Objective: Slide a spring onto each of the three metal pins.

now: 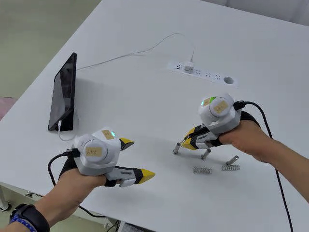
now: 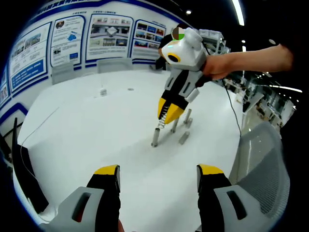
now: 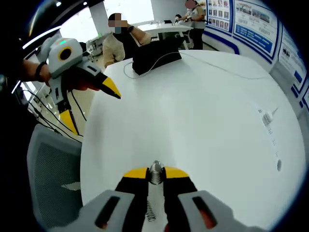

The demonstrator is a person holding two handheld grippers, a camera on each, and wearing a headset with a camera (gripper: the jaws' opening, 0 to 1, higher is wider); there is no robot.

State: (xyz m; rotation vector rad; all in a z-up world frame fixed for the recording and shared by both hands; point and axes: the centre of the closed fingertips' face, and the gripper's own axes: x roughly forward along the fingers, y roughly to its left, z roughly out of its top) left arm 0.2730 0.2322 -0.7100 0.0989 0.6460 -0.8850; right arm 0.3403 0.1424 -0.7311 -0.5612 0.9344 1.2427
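Head view, right gripper: the right gripper (image 1: pixel 189 140) dips toward the leftmost pin (image 1: pixel 176 148) of the three metal pins (image 1: pixel 206 153). Its yellow tips are drawn together and angled down, apparently so its load lines up with the pin's top.
Head view, loose springs: two loose springs (image 1: pixel 203 170) lie flat on the white table (image 1: pixel 145 87), just in front of the pins and ready for the other two.
Head view, left gripper: the left gripper (image 1: pixel 137 158) hangs well apart from the pins, jaws spread wide and holding nothing. It is probably kept aside to leave the right one room.
Head view, background: a tablet (image 1: pixel 63 92) and a power strip (image 1: pixel 203 72) sit far from the work.
Left gripper view: this gripper's own jaws stand wide apart with bare table between them. Ahead, the right gripper pinches the held spring (image 2: pixel 164 116), which points down at the nearest pin. I cannot tell whether the coil's lower end touches the pin top or hangs just above it.
Right gripper view: the jaws are nearly closed on the held spring's sides, and its coil end shows at the tips. Gripping by the sides leaves the bore free for a pin.
Progress: no pin appears to carry a spring yet, so this looks like the first of three.
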